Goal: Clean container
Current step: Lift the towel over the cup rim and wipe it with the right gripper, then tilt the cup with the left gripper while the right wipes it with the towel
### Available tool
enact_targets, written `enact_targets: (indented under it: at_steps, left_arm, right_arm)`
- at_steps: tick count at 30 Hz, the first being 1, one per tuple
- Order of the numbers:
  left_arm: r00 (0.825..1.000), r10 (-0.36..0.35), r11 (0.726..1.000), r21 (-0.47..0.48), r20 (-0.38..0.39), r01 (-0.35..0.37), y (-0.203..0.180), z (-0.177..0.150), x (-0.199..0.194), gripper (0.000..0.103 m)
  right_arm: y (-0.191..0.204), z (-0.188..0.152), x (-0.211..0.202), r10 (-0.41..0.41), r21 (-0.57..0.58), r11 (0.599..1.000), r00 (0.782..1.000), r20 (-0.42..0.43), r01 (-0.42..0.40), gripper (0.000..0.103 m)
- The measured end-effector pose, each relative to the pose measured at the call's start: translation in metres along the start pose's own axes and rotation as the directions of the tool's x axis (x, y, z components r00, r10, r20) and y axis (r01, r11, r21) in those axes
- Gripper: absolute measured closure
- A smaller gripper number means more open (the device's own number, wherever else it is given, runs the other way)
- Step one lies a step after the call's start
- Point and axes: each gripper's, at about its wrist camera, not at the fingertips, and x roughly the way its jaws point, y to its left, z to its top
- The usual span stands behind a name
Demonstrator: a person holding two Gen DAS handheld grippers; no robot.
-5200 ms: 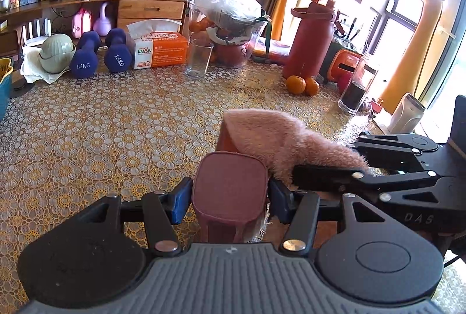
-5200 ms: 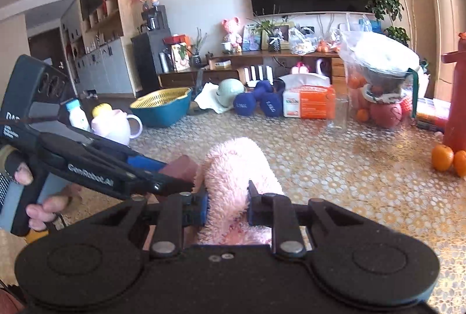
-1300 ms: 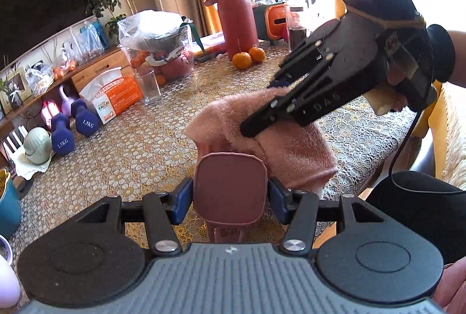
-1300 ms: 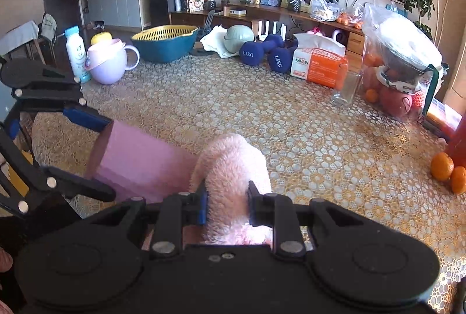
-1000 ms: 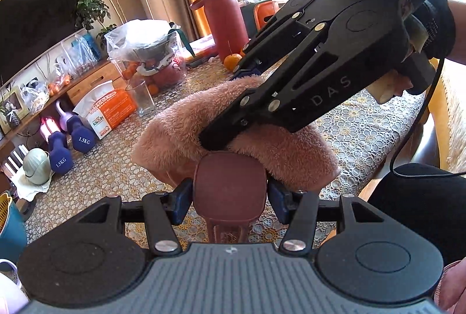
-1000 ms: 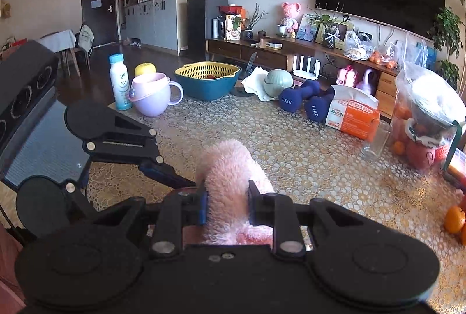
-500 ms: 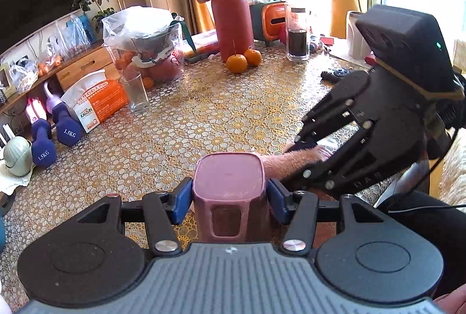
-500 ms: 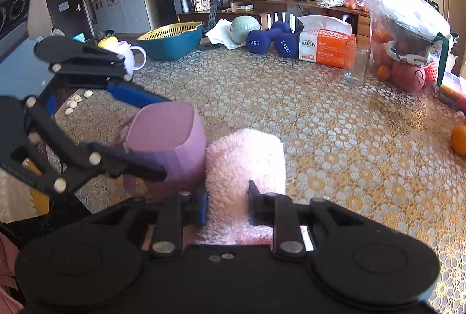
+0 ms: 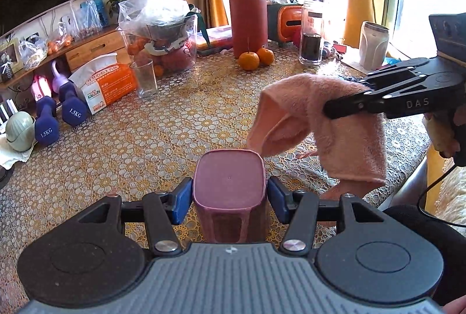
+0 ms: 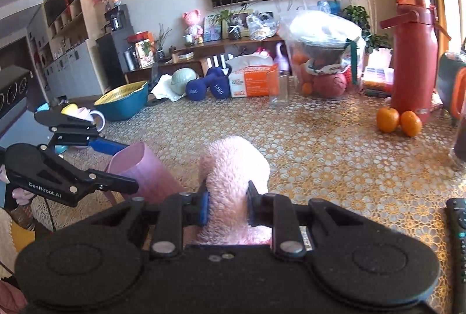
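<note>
L gripper [image 9: 229, 199] is clamped w/ its blue pads on both sides of a mauve-pink, squarish plastic container [image 9: 229, 179], held above the gold-and-white lace-pattern tablecloth [image 9: 145, 139]; in the L wrist view its flat bottom faces the camera, and from the R wrist view the same container [image 10: 139, 168] shows tilted, mouth toward the far side of the table. R gripper [image 10: 227, 207] is pinched on a fluffy pink terry cloth [image 10: 234, 168]; its jaws have just been closing a bit further w/ the cloth between them. In the L view that cloth [image 9: 335, 122] hangs folded from the R gripper's [image 9: 327, 111] black fingers, just right of & beyond the container, apart from it; can't tell if the lower corner brushes the table. Farther back on the table: two oranges [image 9: 256, 59] by a tall red jug w/ handle [image 9: 247, 11], a clear drinking glass [image 9: 144, 78] beside an orange tissue box [image 9: 110, 84], and blue dumbbells [image 9: 59, 116].
</note>
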Motion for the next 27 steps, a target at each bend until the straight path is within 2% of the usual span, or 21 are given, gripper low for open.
enact_targets:
  at_steps: [4, 6, 11, 13, 17, 19, 22, 24, 27]
  left_arm:
    - [0.998, 0.046, 0.995, -0.082, -0.047, -0.049, 0.002, 0.011, 0.007, 0.048]
    - [0.996, 0.064, 0.995, -0.077, -0.067, -0.069, -0.002, 0.014, 0.009, 0.048]
    - [0.994, 0.076, 0.997, 0.02, -0.08, -0.074, -0.015, 0.017, 0.012, 0.047]
    - [0.994, 0.083, 0.995, 0.066, -0.077, -0.078, -0.017, 0.016, 0.011, 0.04]
    - [0.995, 0.074, 0.979, 0.193, -0.073, -0.059, -0.023, 0.016, 0.007, 0.034]
    - [0.995, 0.051, 0.951, 0.308, -0.085, -0.022, -0.029, 0.015, 0.003, 0.026]
    - [0.994, 0.05, 0.875, 0.484, -0.099, 0.004, -0.035, 0.01, 0.0, 0.023]
    - [0.993, 0.023, 0.838, 0.544, -0.119, 0.046, -0.034, 0.009, -0.001, 0.023]
    - [0.989, -0.011, 0.801, 0.59, -0.15, 0.098, -0.029, 0.013, 0.004, 0.023]
  right_arm:
    - [-0.006, -0.006, -0.012, -0.049, 0.049, 0.998, 0.998, 0.025, 0.048, 0.081]
    - [-0.004, -0.01, -0.016, -0.05, 0.066, 0.997, 0.998, 0.032, 0.048, 0.081]
    - [0.007, -0.018, -0.018, -0.023, 0.095, 0.995, 0.998, 0.052, 0.018, 0.081]
    - [0.012, -0.019, -0.019, -0.011, 0.094, 0.996, 0.998, 0.054, 0.006, 0.081]
    - [0.017, -0.022, -0.018, 0.008, 0.098, 0.995, 0.998, 0.055, -0.013, 0.081]
    - [0.018, -0.024, -0.017, 0.02, 0.106, 0.994, 0.999, 0.051, -0.025, 0.081]
    - [0.019, -0.026, -0.016, 0.039, 0.109, 0.993, 0.998, 0.041, -0.043, 0.08]
    - [0.019, -0.028, -0.014, 0.046, 0.105, 0.993, 0.998, 0.034, -0.05, 0.08]
    - [0.02, -0.028, -0.011, 0.053, 0.105, 0.993, 0.998, 0.026, -0.056, 0.08]
